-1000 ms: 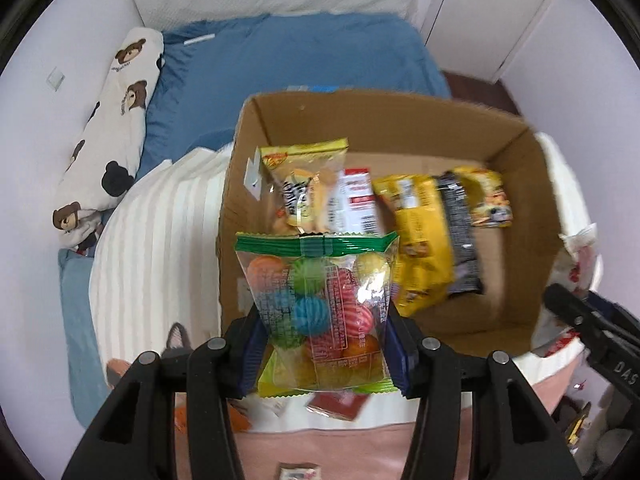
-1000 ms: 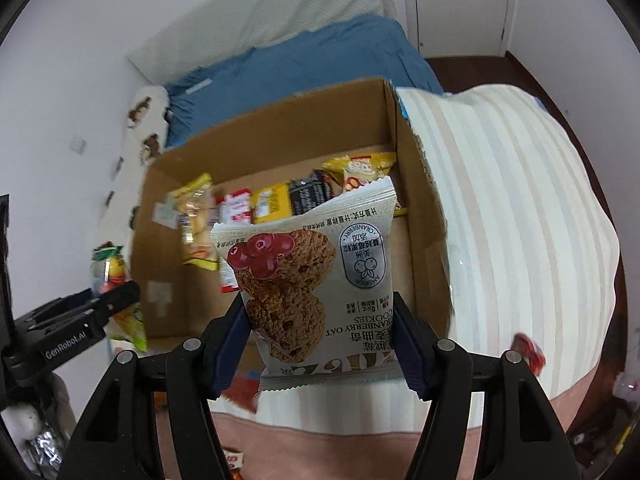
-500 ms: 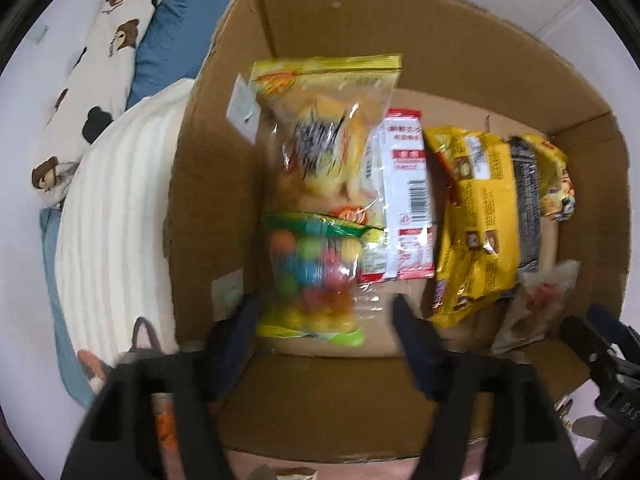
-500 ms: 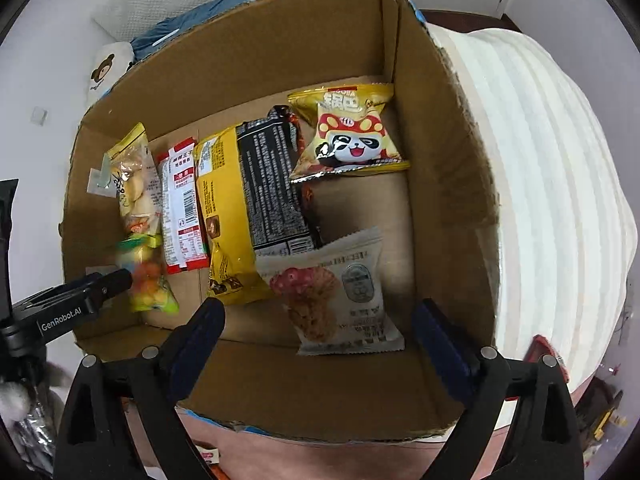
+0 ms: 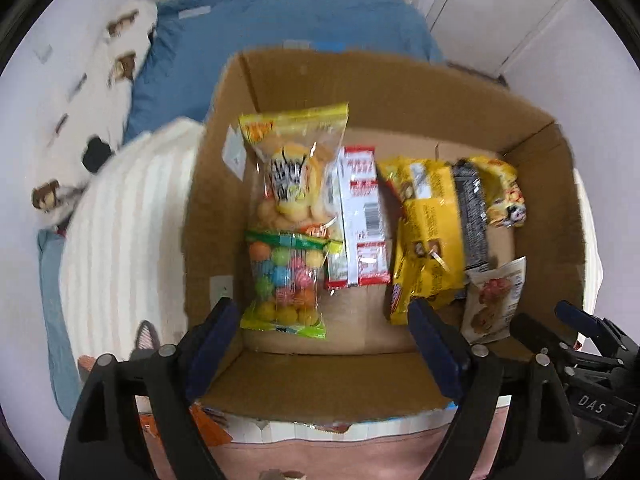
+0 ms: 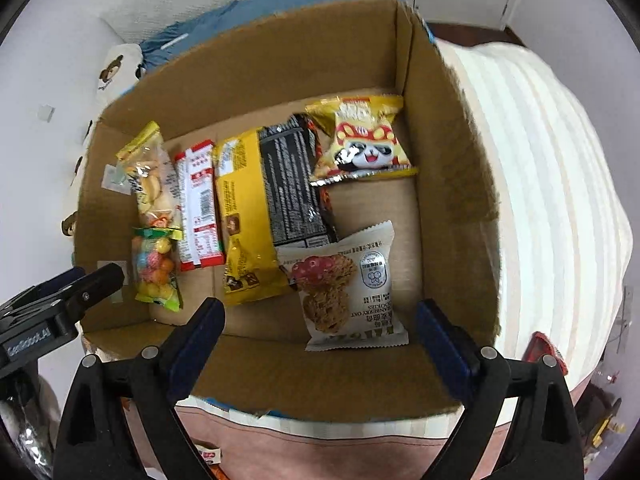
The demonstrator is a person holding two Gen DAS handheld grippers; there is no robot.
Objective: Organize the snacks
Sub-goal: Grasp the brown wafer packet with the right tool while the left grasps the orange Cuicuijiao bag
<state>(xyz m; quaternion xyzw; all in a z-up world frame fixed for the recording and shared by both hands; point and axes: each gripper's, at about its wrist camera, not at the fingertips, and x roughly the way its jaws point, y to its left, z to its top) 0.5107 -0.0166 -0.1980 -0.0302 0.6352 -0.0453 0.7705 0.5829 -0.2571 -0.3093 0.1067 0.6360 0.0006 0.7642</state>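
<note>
An open cardboard box (image 5: 400, 92) (image 6: 280, 60) sits on a striped blanket and holds several snack packets. A clear bag of coloured candy balls (image 5: 286, 280) (image 6: 156, 268) lies at its near left. A cranberry oat cookie packet (image 6: 348, 288) (image 5: 494, 296) lies at its near right. My left gripper (image 5: 324, 328) is open and empty above the box's near wall, just behind the candy bag. My right gripper (image 6: 320, 328) is open and empty, just behind the cookie packet.
In the box lie a yellow puff bag (image 5: 294, 168), a red-and-white packet (image 5: 360, 216), a yellow-and-black packet (image 6: 264, 200) and a panda packet (image 6: 364, 144). A blue duvet (image 5: 280, 40) and bear pillow (image 5: 100, 100) lie behind. Loose snacks (image 6: 210, 454) lie in front of the box.
Both grippers opened and let go: the candy bag and the cookie packet now lie in the box. Both grippers have pulled back toward the near wall.
</note>
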